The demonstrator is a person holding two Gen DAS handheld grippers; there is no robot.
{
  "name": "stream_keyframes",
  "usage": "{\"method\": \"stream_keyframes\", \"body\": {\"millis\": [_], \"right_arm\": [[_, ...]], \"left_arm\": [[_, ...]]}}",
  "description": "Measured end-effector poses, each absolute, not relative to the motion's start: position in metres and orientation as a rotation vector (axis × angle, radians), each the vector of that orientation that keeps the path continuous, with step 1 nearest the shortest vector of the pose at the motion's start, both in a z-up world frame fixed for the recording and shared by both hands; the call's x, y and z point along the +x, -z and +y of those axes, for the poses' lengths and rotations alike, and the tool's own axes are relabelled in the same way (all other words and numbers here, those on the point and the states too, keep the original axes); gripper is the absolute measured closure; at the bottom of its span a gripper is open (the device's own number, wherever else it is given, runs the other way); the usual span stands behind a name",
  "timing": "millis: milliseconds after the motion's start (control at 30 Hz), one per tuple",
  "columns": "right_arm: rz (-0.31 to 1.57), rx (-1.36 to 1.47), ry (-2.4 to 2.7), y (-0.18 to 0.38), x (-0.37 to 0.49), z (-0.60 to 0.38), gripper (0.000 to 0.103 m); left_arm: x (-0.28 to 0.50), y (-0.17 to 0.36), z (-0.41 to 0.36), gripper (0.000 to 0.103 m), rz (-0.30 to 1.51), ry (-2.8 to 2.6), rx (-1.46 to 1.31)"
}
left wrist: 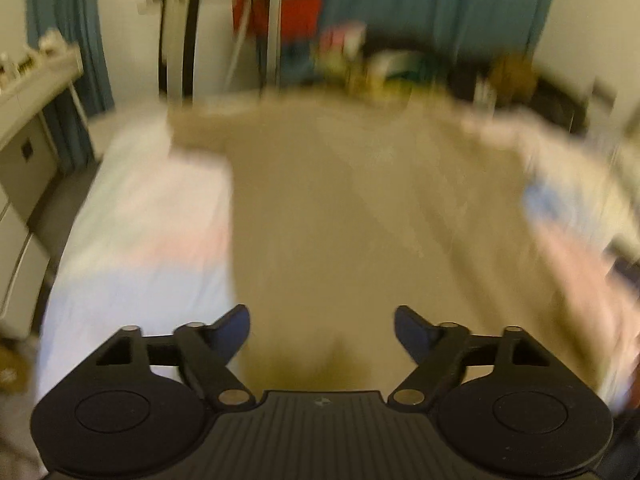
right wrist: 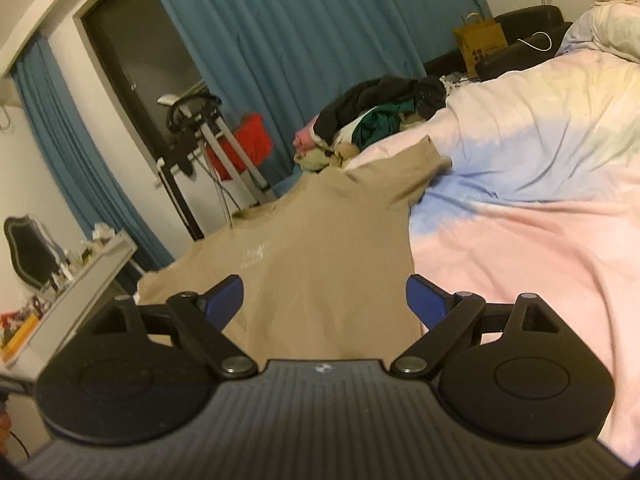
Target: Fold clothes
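**Shirt flat, no fold made**

The bed [right wrist: 540,208] carries a tan shirt [right wrist: 320,248] spread flat near its edge, sleeves out, nothing folded that I can see. A clothes heap [right wrist: 372,120] waits beyond. Left gripper [left wrist: 322,330] and right gripper [right wrist: 324,300] hover above the shirt's near end, jaws apart, empty.

Blue curtain [right wrist: 280,40], paper bag [right wrist: 480,46], pastel duvet [right wrist: 540,208]

Shirt [right wrist: 320,240]: spread flat on the bed [right wrist: 540,240], along its left edge.
Clothes pile [right wrist: 376,120]: at the bed's far edge, just behind the shirt's collar.
Paper bag [right wrist: 480,46]: behind the pile, beyond the bed.
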State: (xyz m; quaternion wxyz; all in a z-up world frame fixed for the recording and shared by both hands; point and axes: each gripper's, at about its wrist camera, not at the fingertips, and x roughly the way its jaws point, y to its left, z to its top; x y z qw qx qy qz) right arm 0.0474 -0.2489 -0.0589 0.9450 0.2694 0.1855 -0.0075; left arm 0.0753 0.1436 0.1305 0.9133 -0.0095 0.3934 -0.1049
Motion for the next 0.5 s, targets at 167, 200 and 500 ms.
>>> {"method": "stream_keyframes", "body": {"millis": [167, 200, 500], "right_arm": [[0.337, 0.612, 0.014, 0.059, 0.092, -0.266, 0.013], [0.327, 0.637, 0.009, 0.060, 0.104, -0.271, 0.013], [0.308, 1.112, 0.059, 0.148, 0.219, -0.355, 0.012]], "left_arm": [[0.058, -0.150, 0.068, 0.008, 0.625, 0.267, -0.118], [0.051, -0.148, 0.057, 0.005, 0.589, 0.269, -0.131], [0.090, -0.035, 0.015, 0.004, 0.597, 0.192, -0.225]]}}
